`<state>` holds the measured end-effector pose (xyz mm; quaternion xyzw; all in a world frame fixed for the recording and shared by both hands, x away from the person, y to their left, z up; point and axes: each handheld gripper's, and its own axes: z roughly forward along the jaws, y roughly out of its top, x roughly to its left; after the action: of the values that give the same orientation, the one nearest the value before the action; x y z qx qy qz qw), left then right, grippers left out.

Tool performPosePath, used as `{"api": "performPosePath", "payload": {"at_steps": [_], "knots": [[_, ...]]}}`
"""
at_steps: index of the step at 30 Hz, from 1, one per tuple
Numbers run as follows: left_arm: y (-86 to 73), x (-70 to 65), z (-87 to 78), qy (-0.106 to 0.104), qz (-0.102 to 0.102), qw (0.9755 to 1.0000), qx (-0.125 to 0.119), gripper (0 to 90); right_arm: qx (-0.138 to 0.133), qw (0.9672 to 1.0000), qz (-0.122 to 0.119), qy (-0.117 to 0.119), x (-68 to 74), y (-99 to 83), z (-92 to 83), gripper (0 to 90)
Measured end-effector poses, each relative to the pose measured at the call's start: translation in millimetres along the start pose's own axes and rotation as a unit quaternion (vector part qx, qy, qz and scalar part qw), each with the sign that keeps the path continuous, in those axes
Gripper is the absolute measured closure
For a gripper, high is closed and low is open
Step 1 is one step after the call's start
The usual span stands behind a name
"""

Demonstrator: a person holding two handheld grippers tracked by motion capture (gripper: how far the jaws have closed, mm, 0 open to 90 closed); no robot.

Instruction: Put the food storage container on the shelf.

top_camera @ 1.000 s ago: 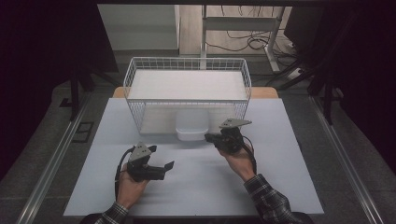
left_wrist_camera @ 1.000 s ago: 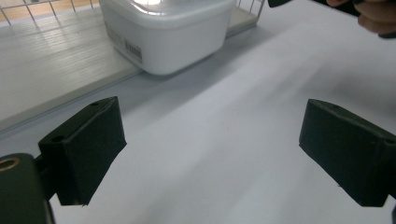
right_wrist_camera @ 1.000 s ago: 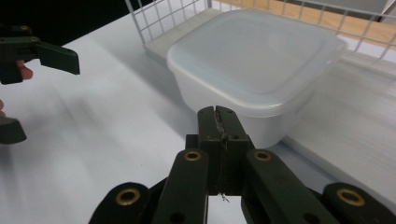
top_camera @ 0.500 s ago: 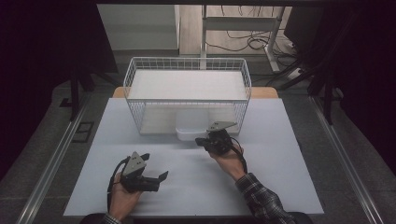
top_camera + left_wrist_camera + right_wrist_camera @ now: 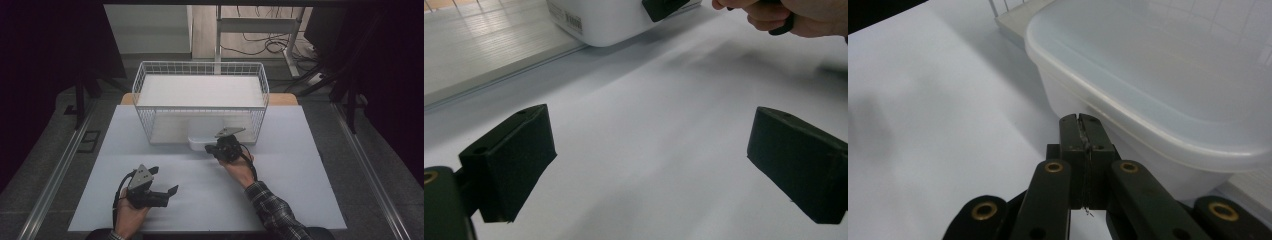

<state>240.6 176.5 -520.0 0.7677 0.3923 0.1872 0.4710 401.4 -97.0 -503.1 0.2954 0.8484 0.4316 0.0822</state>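
With the right hand-held gripper (image 5: 1081, 120) pressed shut and empty against the translucent plastic tub (image 5: 1168, 85), reopening is judged necessary before gripping its rim, while the left hand-held gripper (image 5: 649, 165), spread wide, idles at 7 o'clock on the bench (image 5: 300, 165).

The near half of the pale grey table top (image 5: 300, 190) lies bare and open to passage on every side of the left gripper (image 5: 162, 182), whose jaws stand wide apart over it. Farther off, the white wire basket (image 5: 200, 107) blocks the middle of the table, leaving free strips to its left and right. The translucent white plastic tub (image 5: 1158, 85) juts out from the basket's near side; the right gripper (image 5: 1080, 120), jaws pressed together, sits just beside its wall.
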Motion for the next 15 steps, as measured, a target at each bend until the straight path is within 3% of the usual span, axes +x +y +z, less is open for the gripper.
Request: {"api": "performPosePath", "payload": {"at_steps": [15], "knots": [[-0.3,0.0,1.8,-0.007,-0.003,1.0000,0.004,5.3,-0.010,0.9998,-0.001,-0.019,-8.0,12.2,14.4,89.1]]}}
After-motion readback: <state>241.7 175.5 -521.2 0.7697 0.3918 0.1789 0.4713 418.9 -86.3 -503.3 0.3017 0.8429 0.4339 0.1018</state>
